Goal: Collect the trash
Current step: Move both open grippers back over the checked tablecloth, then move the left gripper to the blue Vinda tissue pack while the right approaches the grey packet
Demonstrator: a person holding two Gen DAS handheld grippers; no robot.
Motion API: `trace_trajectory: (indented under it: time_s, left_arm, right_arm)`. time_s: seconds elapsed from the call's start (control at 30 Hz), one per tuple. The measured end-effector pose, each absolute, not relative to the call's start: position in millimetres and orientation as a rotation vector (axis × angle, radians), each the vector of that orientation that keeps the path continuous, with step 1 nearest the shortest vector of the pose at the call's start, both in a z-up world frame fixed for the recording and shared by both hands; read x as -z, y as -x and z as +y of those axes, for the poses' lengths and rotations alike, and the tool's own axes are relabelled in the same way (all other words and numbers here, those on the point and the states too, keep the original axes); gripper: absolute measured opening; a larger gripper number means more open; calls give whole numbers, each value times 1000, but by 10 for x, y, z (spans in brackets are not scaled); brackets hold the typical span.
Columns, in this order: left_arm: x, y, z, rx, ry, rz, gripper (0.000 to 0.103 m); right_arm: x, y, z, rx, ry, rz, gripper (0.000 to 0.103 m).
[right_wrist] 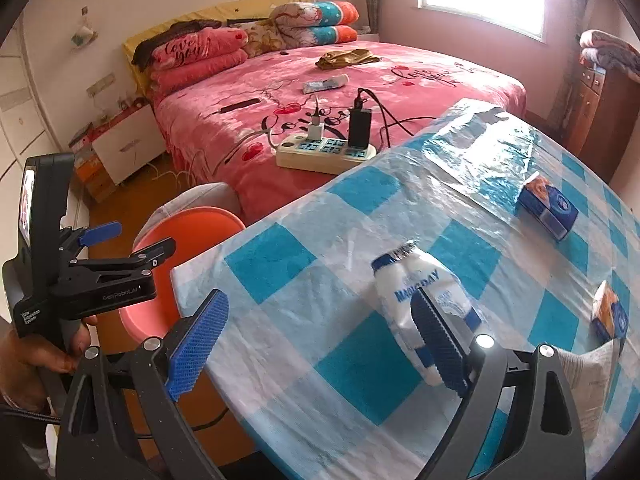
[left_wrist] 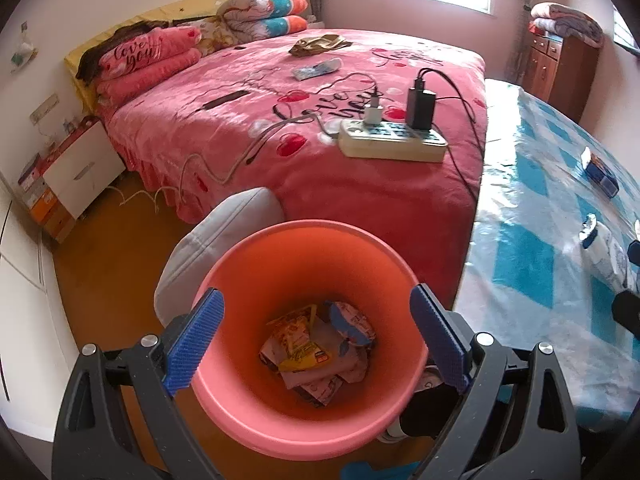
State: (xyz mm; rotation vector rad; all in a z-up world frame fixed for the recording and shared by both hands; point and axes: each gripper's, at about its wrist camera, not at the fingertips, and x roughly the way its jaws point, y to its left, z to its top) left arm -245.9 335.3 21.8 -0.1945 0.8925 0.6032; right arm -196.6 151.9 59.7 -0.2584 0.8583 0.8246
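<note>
L tongs [left_wrist: 316, 344] spread wide apart, nothing clamped, hanging right over the pink bin [left_wrist: 248, 412] w/ one blue pad [left_wrist: 194, 344] to each side of the rim. Down inside the bin, betw the pads: a heap of wrappers [left_wrist: 316, 352], incl a yellow packet [left_wrist: 298, 340] and a blue-white one next to it. Bin sits on the floor just beside the surface [left_wrist: 536, 216] edge, which is off to the R of the L tongs; a grey cushion [left_wrist: 216, 240] touches the bin's far-L side.

R tongs [right_wrist: 320, 340] also wide apart, gripping nothing, held above the surface w/ its blue-check cloth under clear plastic. A crumpled white-and-blue pouch [right_wrist: 416, 296] lies on the surface just ahead of the R pad, which overlaps its near end in the R wrist view; can't tell if they touch. Further ahead and to the R: a blue box [right_wrist: 548, 204]. Another small blue-orange carton [right_wrist: 610, 316] far R, near the surface edge, well apart from the pouch.

In the R wrist view the L tongs show to the L, over the bin, held in the person's hand [right_wrist: 44, 344].

Beyond both tongs: bed [left_wrist: 248, 148] w/ pink blanket, a power strip [left_wrist: 394, 142] w/ chargers plugged in on its near corner.
</note>
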Motion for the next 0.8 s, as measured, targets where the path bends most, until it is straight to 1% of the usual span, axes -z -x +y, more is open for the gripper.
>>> trace_trajectory:
  time_s: [0.8]
  left_arm:
    - [-633, 2096, 2523, -492, 37, 843, 94]
  right_arm:
    - [-578, 1900, 484, -728, 49, 768, 92]
